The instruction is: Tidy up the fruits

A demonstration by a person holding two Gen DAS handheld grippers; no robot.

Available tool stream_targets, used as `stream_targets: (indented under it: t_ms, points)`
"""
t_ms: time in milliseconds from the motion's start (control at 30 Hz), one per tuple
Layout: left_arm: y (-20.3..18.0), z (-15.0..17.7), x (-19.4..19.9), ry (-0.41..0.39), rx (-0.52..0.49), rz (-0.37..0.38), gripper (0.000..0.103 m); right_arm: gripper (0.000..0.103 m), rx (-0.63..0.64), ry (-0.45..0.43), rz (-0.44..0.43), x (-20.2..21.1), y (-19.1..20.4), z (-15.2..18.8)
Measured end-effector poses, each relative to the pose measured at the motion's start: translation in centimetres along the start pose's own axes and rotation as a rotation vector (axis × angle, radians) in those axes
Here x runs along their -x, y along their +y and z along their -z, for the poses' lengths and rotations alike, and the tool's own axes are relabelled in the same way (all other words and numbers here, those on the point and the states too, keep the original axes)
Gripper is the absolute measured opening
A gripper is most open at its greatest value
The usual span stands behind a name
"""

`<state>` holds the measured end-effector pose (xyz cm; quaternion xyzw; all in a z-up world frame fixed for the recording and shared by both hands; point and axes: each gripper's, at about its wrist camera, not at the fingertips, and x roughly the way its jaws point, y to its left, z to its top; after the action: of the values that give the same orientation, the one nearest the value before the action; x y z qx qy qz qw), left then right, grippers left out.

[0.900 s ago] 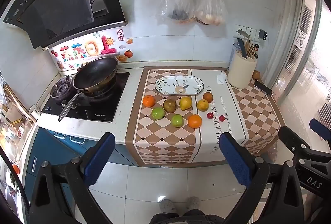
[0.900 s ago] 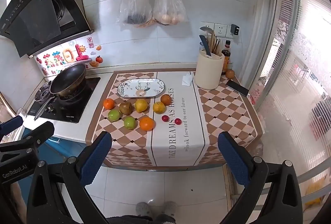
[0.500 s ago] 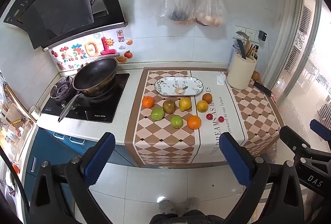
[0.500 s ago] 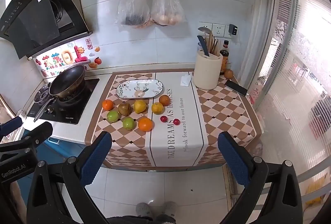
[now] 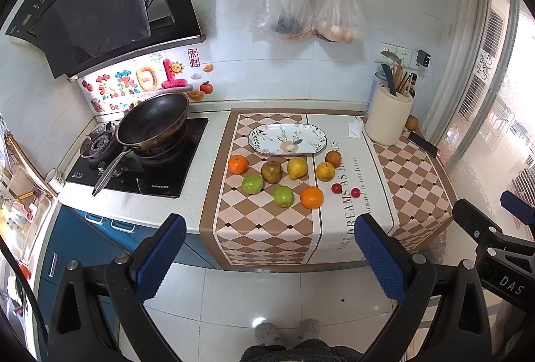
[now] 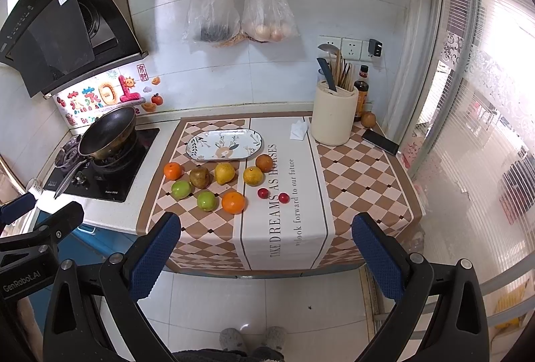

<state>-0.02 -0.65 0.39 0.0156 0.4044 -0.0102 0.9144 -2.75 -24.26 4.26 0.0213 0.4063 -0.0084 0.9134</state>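
Fruits lie loose on the tabletop at the middle of both views, ten in all, on a checked cloth with a white printed band. Two are oranges: one orange at the left end of the back row, another orange in the front row. Two are green: one green fruit left of the other green fruit. One brownish pear sits just beside one yellow pear. To their right come one yellow-orange citrus and one darker brown-orange fruit behind it. Two small red fruits complete the group on the white band: one red fruit and a second red fruit, near each other but apart. One oval patterned plate stands bare behind the fruits, above them in the frame. One black wok rests on the stove at the left, and one cream utensil holder stands at the upper right of the cloth, with one dark phone beside it. Two plastic bags hang from a wall rail at the top. The left gripper and the right gripper both hover low in the frame over the floor, in front of the tabletop; their jaws are spread wide with nothing between them.
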Motion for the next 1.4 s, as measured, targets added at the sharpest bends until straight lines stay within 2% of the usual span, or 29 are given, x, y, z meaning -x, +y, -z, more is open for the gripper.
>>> stream_targets:
  t_ms: [500, 1400]
  points:
    - [0.3, 0.3, -0.2, -0.002, 0.003, 0.001, 0.103, 0.103, 0.016, -0.002, -0.002, -0.7, 1.2, -0.4]
    - [1.1, 0.6, -0.6, -0.003, 0.016, 0.009, 0.103, 0.103, 0.014, -0.006, -0.003, -0.5, 1.2, -0.4]
